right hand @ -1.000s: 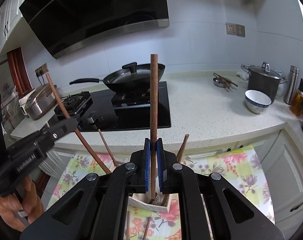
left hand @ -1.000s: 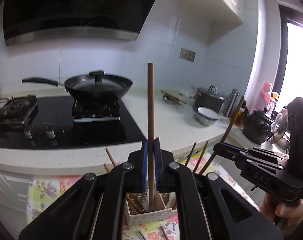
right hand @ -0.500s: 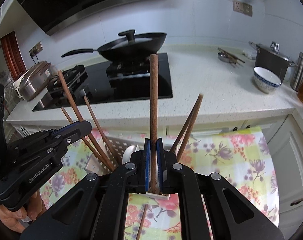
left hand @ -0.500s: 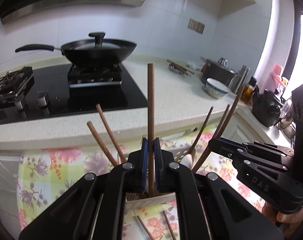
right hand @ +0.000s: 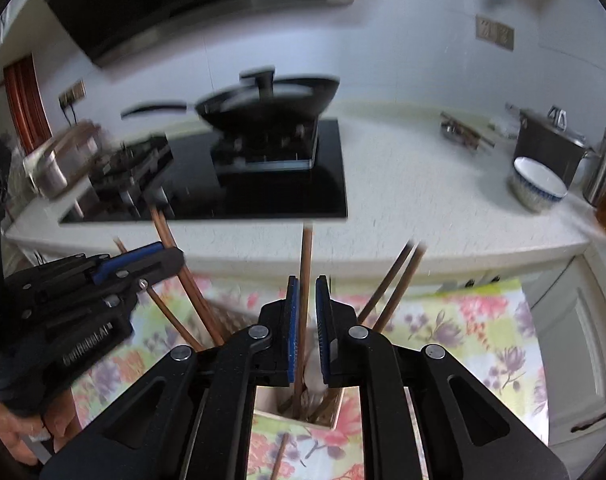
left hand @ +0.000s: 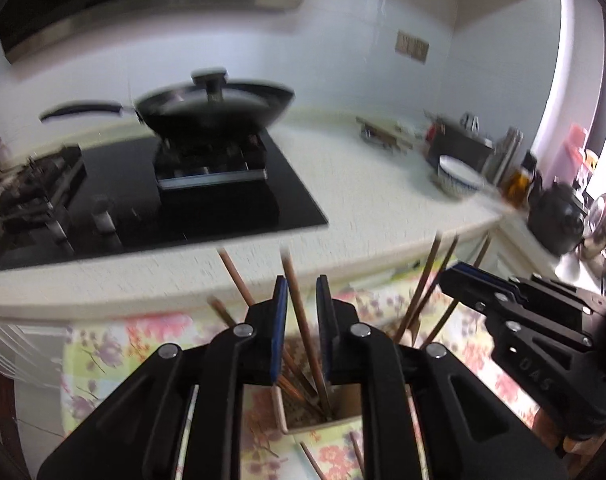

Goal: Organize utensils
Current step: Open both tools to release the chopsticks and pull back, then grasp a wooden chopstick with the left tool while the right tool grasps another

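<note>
Behind our grippers runs a pale kitchen counter with a black stove and a lidded wok, all blurred. Our left gripper is opening, its pads clear of a brown wooden chopstick standing between them. Our right gripper is opening too, around another chopstick. Both sticks stand nearly upright, lower ends in a cream holder on a flowered cloth. The gripper bodies hide most of the holder. Other chopsticks lean outward from it.
</note>
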Demonstrator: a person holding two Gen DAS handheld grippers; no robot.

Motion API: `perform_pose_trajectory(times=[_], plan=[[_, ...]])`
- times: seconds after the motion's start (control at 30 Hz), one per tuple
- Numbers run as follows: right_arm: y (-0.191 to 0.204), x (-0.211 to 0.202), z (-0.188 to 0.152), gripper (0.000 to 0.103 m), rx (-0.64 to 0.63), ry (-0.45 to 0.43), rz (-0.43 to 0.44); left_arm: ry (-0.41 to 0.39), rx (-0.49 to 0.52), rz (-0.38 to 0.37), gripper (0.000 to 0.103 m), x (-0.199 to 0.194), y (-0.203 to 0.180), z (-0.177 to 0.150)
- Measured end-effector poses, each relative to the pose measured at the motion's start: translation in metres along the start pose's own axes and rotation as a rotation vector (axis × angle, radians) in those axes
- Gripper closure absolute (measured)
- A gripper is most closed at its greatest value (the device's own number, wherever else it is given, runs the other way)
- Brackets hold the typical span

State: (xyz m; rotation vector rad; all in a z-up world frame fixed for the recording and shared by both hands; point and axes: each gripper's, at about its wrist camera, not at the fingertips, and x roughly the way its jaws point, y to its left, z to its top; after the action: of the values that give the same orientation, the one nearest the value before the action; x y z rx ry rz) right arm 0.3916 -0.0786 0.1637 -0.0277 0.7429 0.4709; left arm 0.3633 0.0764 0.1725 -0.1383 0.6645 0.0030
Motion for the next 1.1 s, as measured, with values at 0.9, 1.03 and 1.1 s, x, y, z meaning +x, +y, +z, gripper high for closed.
perform_pose_trajectory(times=[0.9,1.03,1.1], plan=[[-0.035,-0.047,-0.265,0.019,0.123,0.061,-0.196,0.183,-0.088,-0.111,0.073,-0.004,-0.002,-0.231],[-0.036,-0.044,-0.269,0.019,0.128,0.073,-0.220,0.258,-0.088,-0.075,0.073,0.022,-0.010,-0.239],[-0.039,-0.040,-0.270,0.019,0.139,0.085,-0.214,0.263,-0.054,-0.046,0.073,0.031,-0.015,-0.240]])
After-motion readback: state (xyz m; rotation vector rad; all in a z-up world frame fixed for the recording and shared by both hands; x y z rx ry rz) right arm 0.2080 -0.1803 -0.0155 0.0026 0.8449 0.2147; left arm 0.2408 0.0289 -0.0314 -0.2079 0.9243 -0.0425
